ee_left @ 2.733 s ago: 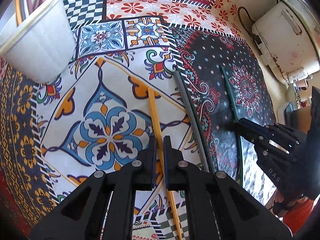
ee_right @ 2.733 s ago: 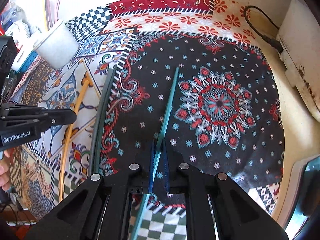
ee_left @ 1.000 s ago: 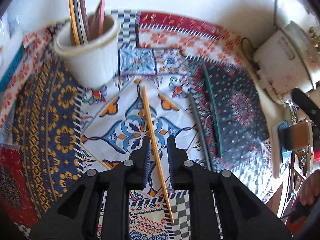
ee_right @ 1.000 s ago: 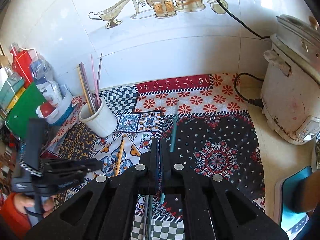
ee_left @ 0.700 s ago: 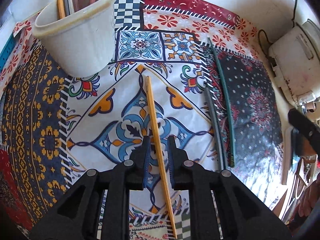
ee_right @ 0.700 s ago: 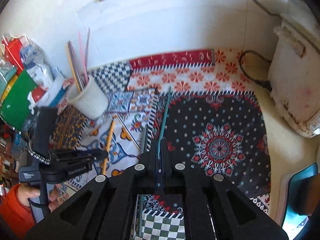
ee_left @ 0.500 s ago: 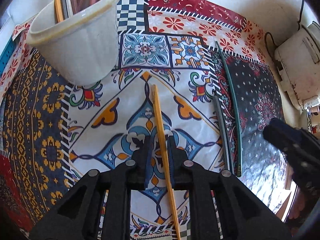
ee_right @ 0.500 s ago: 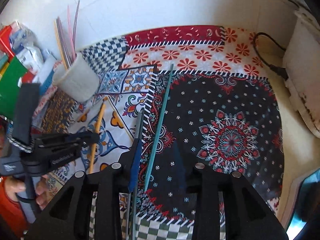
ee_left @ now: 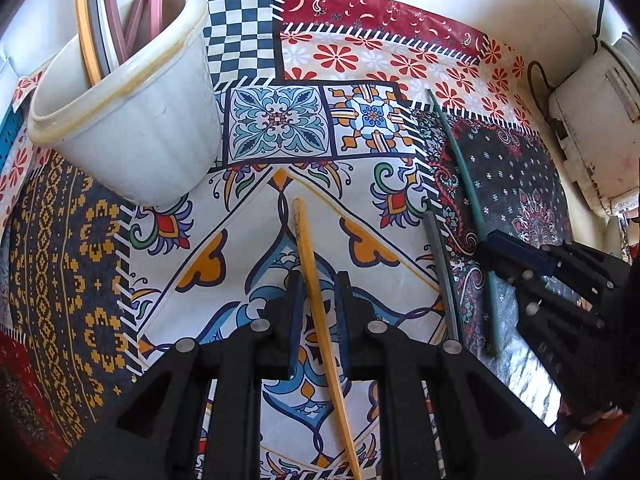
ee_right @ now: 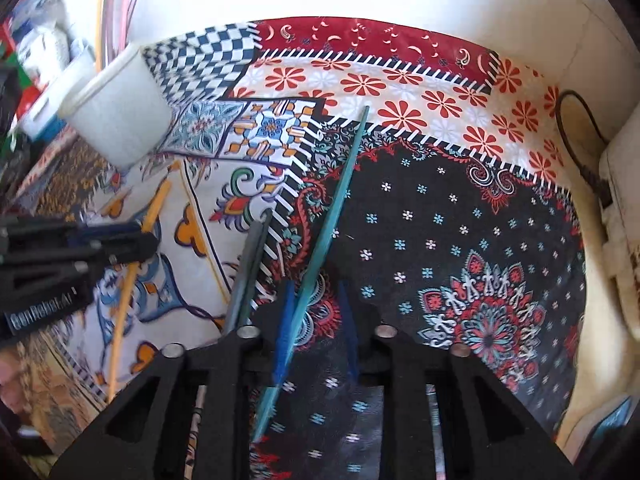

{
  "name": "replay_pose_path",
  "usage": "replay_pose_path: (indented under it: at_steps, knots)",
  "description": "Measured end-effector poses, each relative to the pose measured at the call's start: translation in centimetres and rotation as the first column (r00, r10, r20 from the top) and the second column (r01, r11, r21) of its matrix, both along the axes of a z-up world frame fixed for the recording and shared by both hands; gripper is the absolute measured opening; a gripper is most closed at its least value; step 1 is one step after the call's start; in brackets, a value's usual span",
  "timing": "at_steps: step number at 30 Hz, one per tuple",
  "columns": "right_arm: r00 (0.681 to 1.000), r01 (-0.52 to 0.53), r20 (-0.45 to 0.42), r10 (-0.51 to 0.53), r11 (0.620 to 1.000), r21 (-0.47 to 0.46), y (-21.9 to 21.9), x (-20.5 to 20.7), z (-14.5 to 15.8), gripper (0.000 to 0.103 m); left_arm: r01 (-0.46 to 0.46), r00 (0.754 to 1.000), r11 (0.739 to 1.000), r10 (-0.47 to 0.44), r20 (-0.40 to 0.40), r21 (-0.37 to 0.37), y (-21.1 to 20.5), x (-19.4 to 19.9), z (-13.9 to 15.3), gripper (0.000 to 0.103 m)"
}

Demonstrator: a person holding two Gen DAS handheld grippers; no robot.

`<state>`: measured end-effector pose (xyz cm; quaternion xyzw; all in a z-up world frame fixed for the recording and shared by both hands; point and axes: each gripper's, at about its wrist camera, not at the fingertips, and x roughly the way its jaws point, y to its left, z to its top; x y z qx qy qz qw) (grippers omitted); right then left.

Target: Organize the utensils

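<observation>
Left wrist view: left gripper (ee_left: pixel 318 306) stands apart astride the yellow stick (ee_left: pixel 316 316) lying on the patterned cloth (ee_left: pixel 280 40), pads clear. Right gripper (ee_right: pixel 316 312), its jaws just closing, straddles the teal stick (ee_right: pixel 330 220) without clamping; grey stick (ee_right: pixel 248 264) beside; white cup (ee_left: pixel 132 120) beyond.

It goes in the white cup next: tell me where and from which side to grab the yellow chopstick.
Grip the yellow chopstick on its shaft from straight above, fingers across its thin width: it lies flat on the patterned cloth, bare cloth on both sides. The left gripper straddles it there, jaws open.
</observation>
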<state>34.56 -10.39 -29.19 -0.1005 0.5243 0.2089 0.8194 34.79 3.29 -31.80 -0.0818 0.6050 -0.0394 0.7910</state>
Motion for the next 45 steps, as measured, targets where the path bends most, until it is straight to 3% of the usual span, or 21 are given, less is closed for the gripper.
replay_pose_path:
  at_steps: [8, 15, 20, 27, 36, 45]
  knots:
    - [0.999, -0.012, -0.045, 0.013, 1.000, 0.020, -2.1, 0.9, 0.2, 0.006, 0.037, 0.998, 0.998, -0.038, -0.040, -0.041, 0.5, 0.8, 0.0, 0.014]
    - [1.000, -0.022, 0.008, 0.022, 1.000, -0.023, 0.3, 2.0, 0.0, 0.008, 0.092, 0.995, 0.995, -0.091, -0.031, 0.034, -1.2, 1.5, 0.1, 0.013]
    - [0.999, -0.002, 0.037, 0.003, 1.000, -0.022, 1.5, 2.4, 0.0, 0.007, 0.105, 0.994, 0.991, -0.104, -0.014, 0.085, -2.1, 1.8, -0.1, 0.005]
    - [0.998, 0.050, -0.029, -0.049, 0.997, 0.059, 0.8, 2.5, 0.4, 0.006, 0.051, 0.998, 0.998, -0.051, -0.022, 0.031, -0.8, 2.0, 0.1, 0.004]
    - [0.995, 0.082, 0.039, -0.089, 0.987, 0.136, -0.6, -0.7, 4.1, 0.006, 0.014, 0.996, 1.000, -0.013, 0.091, -0.018, 1.3, -1.7, 5.1, 0.004]
    - [0.984, 0.071, 0.144, -0.108, 0.968, 0.241, -0.3, -3.5, 9.6, 0.006, -0.041, 0.974, 0.998, 0.049, 0.219, -0.044, 3.0, -5.6, 10.8, 0.004]
